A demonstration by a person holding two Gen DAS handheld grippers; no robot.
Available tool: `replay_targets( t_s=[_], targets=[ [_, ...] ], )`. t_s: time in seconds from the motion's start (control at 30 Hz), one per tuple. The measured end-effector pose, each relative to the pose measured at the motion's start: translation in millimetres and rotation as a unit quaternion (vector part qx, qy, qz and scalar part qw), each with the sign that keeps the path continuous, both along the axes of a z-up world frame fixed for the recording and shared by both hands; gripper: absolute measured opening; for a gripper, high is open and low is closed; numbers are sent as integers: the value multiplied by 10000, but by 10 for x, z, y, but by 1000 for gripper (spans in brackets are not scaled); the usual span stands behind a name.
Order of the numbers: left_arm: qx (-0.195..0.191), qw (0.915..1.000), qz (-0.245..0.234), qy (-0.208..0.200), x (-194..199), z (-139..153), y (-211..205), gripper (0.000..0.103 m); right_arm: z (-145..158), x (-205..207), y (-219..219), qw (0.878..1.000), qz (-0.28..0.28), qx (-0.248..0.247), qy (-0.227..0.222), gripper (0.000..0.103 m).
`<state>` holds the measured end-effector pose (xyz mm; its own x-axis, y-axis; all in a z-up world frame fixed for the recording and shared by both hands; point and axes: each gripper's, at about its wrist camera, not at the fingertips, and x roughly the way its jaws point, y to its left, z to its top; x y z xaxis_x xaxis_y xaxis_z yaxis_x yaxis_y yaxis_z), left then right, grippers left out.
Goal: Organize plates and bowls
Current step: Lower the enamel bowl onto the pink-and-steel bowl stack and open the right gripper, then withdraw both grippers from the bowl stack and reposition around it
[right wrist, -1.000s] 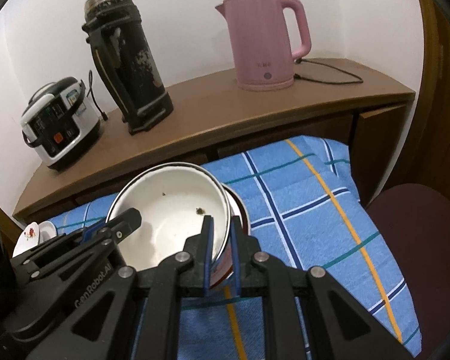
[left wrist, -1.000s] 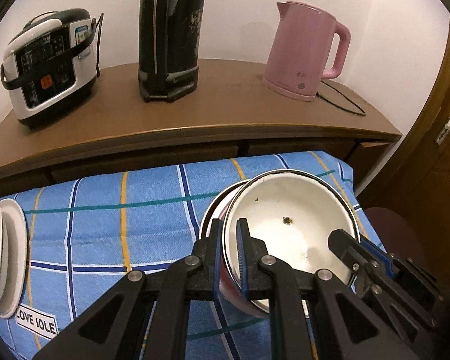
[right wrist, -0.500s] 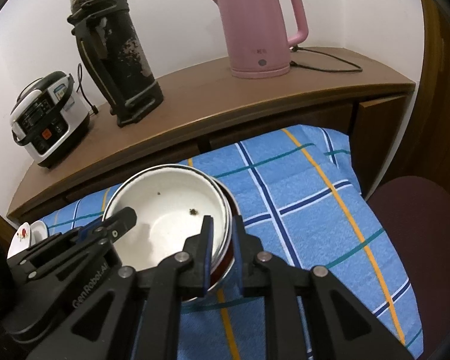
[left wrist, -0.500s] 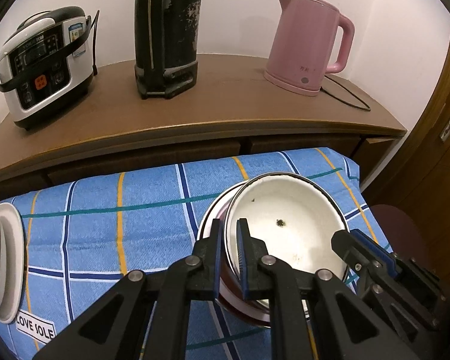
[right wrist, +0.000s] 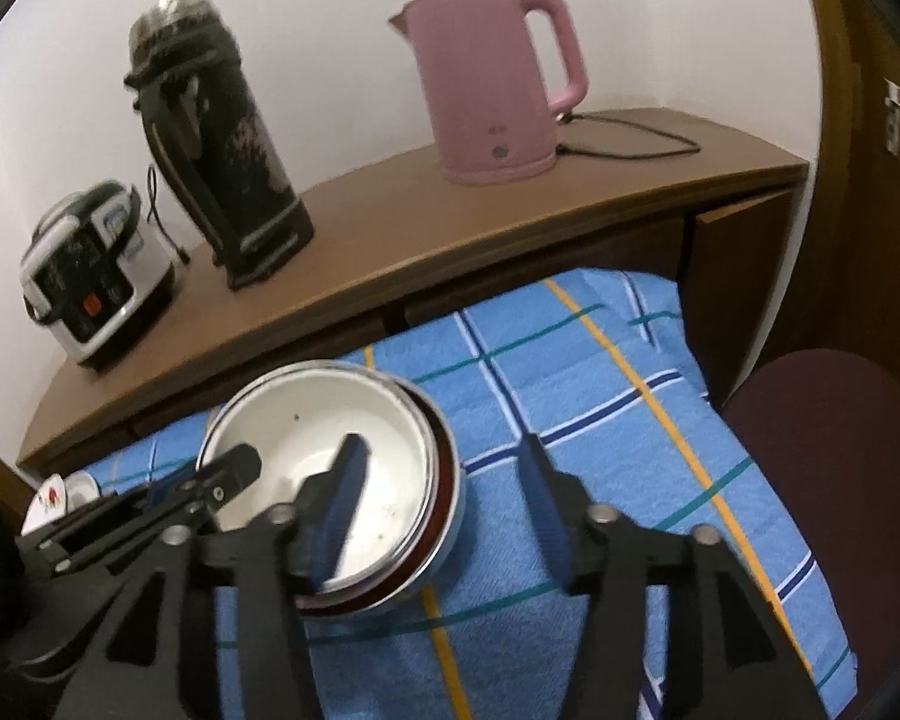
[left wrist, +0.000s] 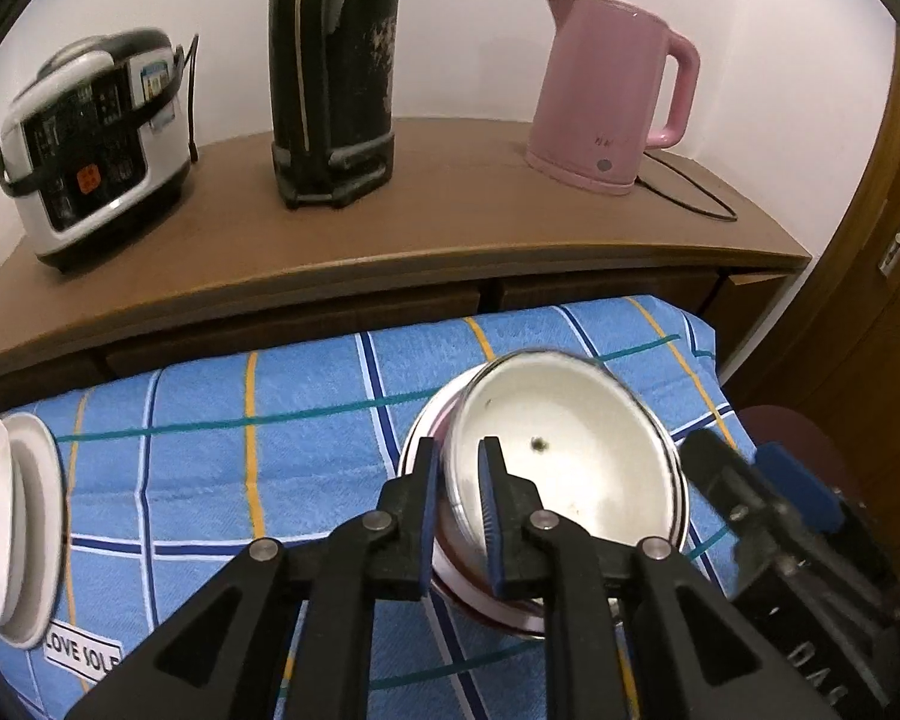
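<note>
Your left tool (left wrist: 457,468) is clamped on the rim of the white bowl (left wrist: 570,468), nested in another bowl; your right tool (right wrist: 444,468) stands apart, straddling the rim.

A white label (left wrist: 84,652) on the blue checked cloth (left wrist: 210,456), at its near left corner, reads "LOVE SOLE", the last letter cut off by the frame's dark rim. Faint marks on the pink kettle (left wrist: 612,96) and the rice cooker (left wrist: 90,138) panel are too blurred to read.
</note>
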<state>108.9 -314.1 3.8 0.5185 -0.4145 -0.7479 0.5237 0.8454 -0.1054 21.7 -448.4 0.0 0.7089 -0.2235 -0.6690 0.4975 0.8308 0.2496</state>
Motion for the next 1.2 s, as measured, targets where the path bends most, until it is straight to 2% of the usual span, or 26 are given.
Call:
replay_targets(
  t_s=[0.03,0.1,0.17,0.23,0.33,0.43,0.57,1.0,1.07,1.2],
  targets=[
    [-5,10000,-13,-24,-10,14,-1,19,22,-35,-8,9999,-72,-24,-89,63],
    [70,9998,81,-181,-38,60,12,35,49,-83,-19,9997,-135,-4,-198,66],
    [111,9986,253,-449,-75,135,55,61,64,-120,-29,9995,-168,67,-259,67],
    [28,9978,298,-593,-98,195,109,67,83,-167,-36,9991,-231,103,-340,68],
    [-57,9975,313,-628,-135,254,176,67,127,-253,-47,9980,-335,163,-518,77],
    [-48,9973,349,-645,-181,255,221,67,185,-346,-1,9967,-374,113,-711,79],
    [-83,9972,380,-634,-262,265,314,67,234,-475,91,9957,-358,35,-851,87],
    [-86,9964,383,-748,-558,239,485,68,238,-819,244,9945,-411,-197,-947,89],
    [-23,9963,387,-762,-580,230,479,68,244,-862,251,9940,-422,-241,-982,93],
    [19,9960,372,-813,-644,223,481,68,280,-946,278,9925,-480,-381,-1058,95]
  ],
)
